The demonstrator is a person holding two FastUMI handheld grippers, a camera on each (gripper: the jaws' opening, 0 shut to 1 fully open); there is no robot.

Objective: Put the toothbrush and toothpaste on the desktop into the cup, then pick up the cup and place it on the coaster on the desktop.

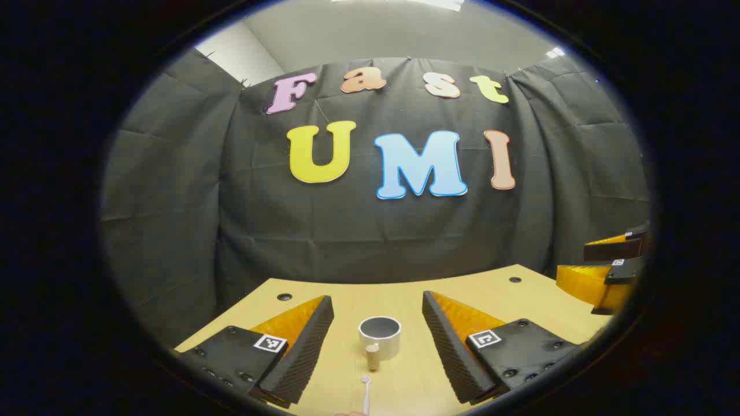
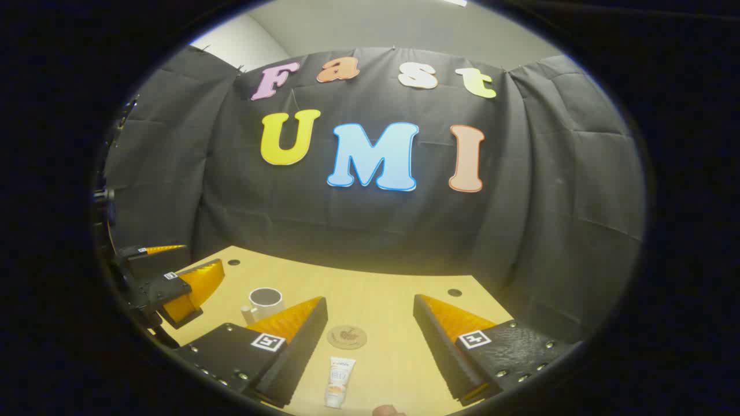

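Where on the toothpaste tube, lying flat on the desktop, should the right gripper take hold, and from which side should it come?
Grip the toothpaste tube across its flat middle, coming down from above with one finger on each long edge. It lies flat on the desktop, lengthwise between the open right gripper fingers, so the jaws probably already line up. The coaster lies just beyond.

Both views low over desk (image 1: 404, 381), sharing cup (image 1: 379, 334)

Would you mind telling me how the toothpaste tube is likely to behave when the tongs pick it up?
The toothpaste tube lies flat on the desktop, so it probably won't roll. It looks like soft plastic, so it may dent or slip under a squeeze. It appears small, so likely light.
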